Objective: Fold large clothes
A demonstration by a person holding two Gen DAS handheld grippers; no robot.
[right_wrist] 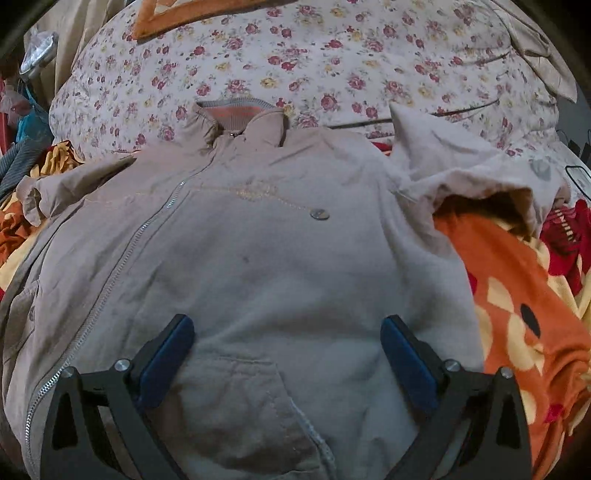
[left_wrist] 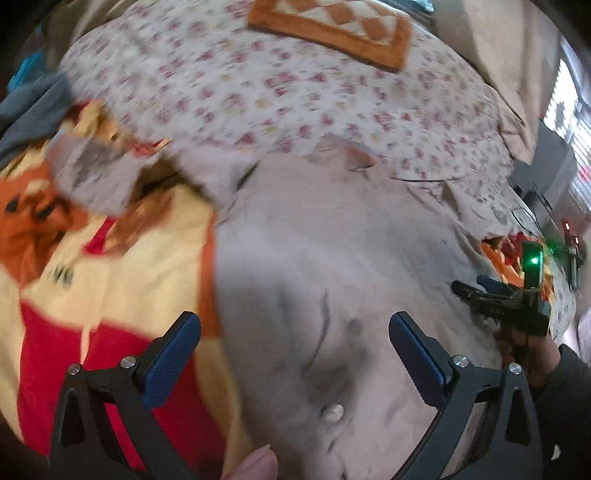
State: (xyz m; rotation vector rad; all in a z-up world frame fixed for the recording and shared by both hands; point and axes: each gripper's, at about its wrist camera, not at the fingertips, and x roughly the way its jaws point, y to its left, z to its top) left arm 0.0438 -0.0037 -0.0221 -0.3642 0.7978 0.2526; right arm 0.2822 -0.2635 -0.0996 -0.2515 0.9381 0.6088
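Tools (left_wrist: 295, 354) (right_wrist: 288, 354) spread wide above jacket (right_wrist: 258, 258)

I am looking at a home bedroom: a bed under a floral sheet (right_wrist: 332, 55), a red and orange blanket (right_wrist: 524, 295) across it, an orange-bordered pillow (left_wrist: 332, 29) at the far end, and a bright window (left_wrist: 565, 107) at one side.

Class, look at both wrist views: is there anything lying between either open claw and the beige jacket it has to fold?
Nothing visible. The left claw and right claw are both open directly over the jacket, with only its bare fabric between their fingers.
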